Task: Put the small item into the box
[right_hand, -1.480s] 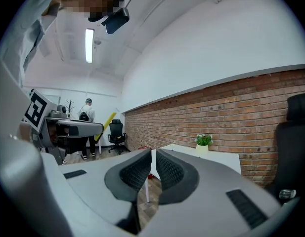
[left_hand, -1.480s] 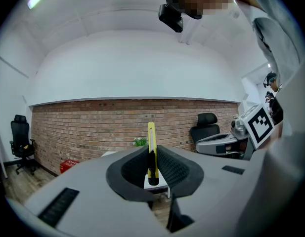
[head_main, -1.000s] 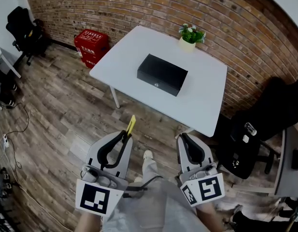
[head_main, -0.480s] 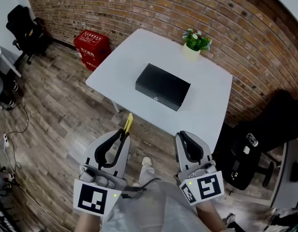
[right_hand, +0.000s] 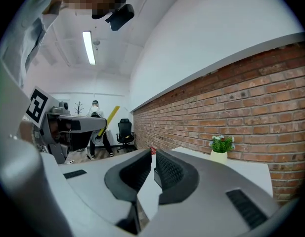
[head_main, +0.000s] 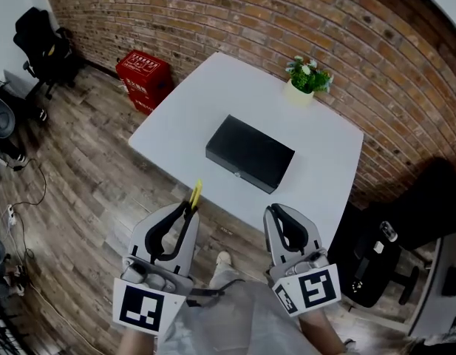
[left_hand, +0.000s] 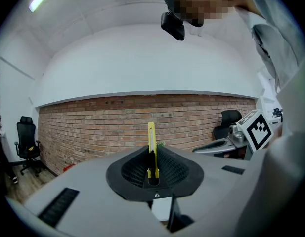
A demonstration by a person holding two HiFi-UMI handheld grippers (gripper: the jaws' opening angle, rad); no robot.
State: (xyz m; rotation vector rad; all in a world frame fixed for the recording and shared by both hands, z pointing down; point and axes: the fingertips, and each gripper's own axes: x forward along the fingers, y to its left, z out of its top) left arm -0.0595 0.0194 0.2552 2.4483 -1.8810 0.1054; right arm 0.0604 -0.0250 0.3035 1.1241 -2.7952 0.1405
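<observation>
Below the table's near edge: left gripper (head_main: 188, 208) and right gripper (head_main: 273, 212) side by side over the wood floor (head_main: 87, 183), neither touching the white table (head_main: 198, 109).
Left gripper: pinched tight on the yellow cutter (head_main: 196, 194); in the left gripper view, ribbed pads closed on the cutter's lower part.
Yellow cutter: held upright between the left jaws, with its upper end sticking out past the tips toward the table; not touching the table or the box; well to the left of the right gripper.
Right gripper: jaws pressed almost together, with only a thin slit between the ribbed pads; nothing held.
Black box (head_main: 250, 154): lying flat near the middle of the table, seemingly closed; ahead of both grippers, roughly between their lines; well apart from the cutter.
Potted plant (head_main: 307, 78): near the table's far edge by the brick wall (head_main: 287, 13), behind the box and apart from it.
Red crate (head_main: 145, 75): on the floor left of the table, against the wall.
Black office chair (head_main: 39, 39): far left, on the floor, well apart from the table.
</observation>
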